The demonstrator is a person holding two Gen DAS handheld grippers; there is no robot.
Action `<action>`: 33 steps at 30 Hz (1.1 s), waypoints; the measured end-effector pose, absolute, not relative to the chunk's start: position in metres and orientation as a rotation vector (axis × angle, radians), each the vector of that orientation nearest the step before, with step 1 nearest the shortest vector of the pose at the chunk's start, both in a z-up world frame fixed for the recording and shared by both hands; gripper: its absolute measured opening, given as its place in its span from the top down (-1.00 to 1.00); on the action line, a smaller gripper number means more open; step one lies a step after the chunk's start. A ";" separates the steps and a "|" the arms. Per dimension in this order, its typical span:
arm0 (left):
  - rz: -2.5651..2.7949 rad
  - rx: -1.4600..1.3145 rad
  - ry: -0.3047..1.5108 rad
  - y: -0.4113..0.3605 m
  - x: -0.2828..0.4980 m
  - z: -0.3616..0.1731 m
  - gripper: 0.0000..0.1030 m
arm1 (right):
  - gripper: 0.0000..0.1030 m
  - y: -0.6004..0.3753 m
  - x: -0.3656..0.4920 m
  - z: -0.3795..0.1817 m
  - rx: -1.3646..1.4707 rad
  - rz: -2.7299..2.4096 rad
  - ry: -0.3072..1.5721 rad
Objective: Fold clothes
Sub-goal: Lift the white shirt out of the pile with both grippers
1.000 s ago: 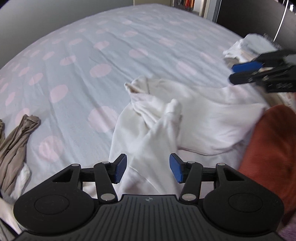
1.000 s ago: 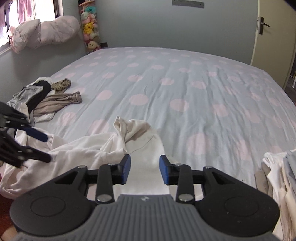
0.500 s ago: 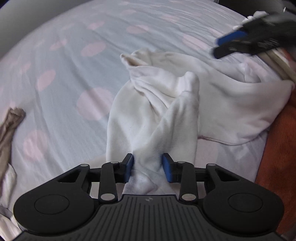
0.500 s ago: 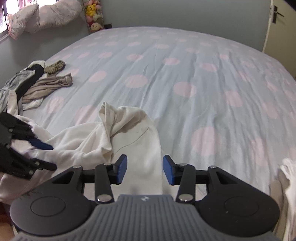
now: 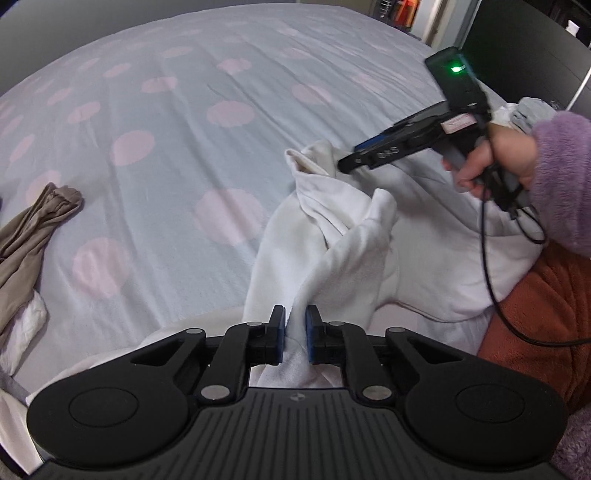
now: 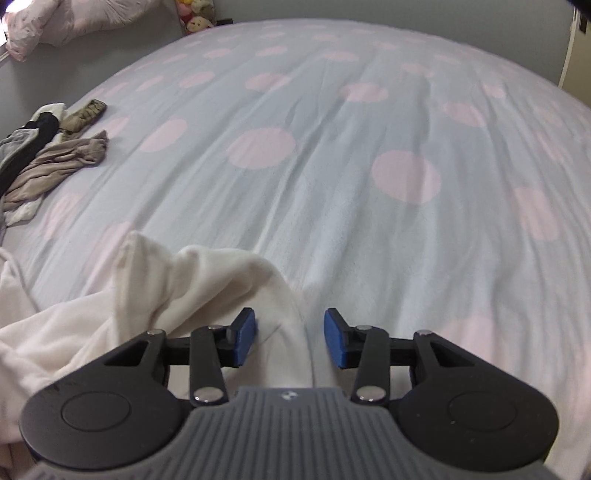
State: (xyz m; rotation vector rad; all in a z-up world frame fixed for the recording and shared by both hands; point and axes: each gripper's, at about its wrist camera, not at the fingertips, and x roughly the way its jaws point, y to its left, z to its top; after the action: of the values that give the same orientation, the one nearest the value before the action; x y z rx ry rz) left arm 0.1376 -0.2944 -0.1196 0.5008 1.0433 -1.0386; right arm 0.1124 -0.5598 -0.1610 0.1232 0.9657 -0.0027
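Now L tongs (image 5: 294,334) closing on white garment (image 5: 354,251) (pinched)

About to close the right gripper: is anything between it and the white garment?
Nothing visible. The right gripper hangs open with an edge of the white garment already between its fingers. The left gripper is closing on another fold.

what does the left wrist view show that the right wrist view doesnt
Only the left wrist view: the left gripper closing on a pinched fold of the white garment, the hand in a purple sleeve holding the other gripper, and an orange blanket.

Only the right wrist view: the right gripper, jaws apart over the garment's edge, plus a pink pillow and stuffed toys.

Both: the garment, the polka-dot bedspread and a beige garment.
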 end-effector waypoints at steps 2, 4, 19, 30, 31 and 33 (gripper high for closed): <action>-1.051 0.519 1.028 -0.294 0.133 -0.123 0.79 | 0.13 -0.557 0.114 -0.163 0.113 -0.008 0.960; -1.052 0.540 1.011 -0.296 0.130 -0.128 0.78 | 0.19 -0.554 0.111 -0.163 0.102 -0.007 0.956; -1.002 0.465 1.030 -0.284 0.136 -0.129 0.86 | 0.83 -0.542 0.075 -0.149 0.138 -0.050 0.886; -0.777 0.347 0.733 -0.206 0.145 -0.013 0.88 | 0.84 -0.520 0.032 -0.033 -0.038 -0.148 0.623; -0.754 0.343 0.694 -0.200 0.144 0.001 0.89 | 0.84 -0.517 0.027 -0.021 -0.055 -0.155 0.599; -0.709 0.335 0.620 -0.188 0.142 0.029 0.89 | 0.84 -0.511 0.016 0.002 -0.090 -0.168 0.550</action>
State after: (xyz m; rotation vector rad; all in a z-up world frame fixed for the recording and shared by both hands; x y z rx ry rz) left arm 0.1422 -0.1882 0.0291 0.3351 0.6198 -0.7093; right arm 0.0161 -0.5109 0.0021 -0.0902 0.5500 -0.1680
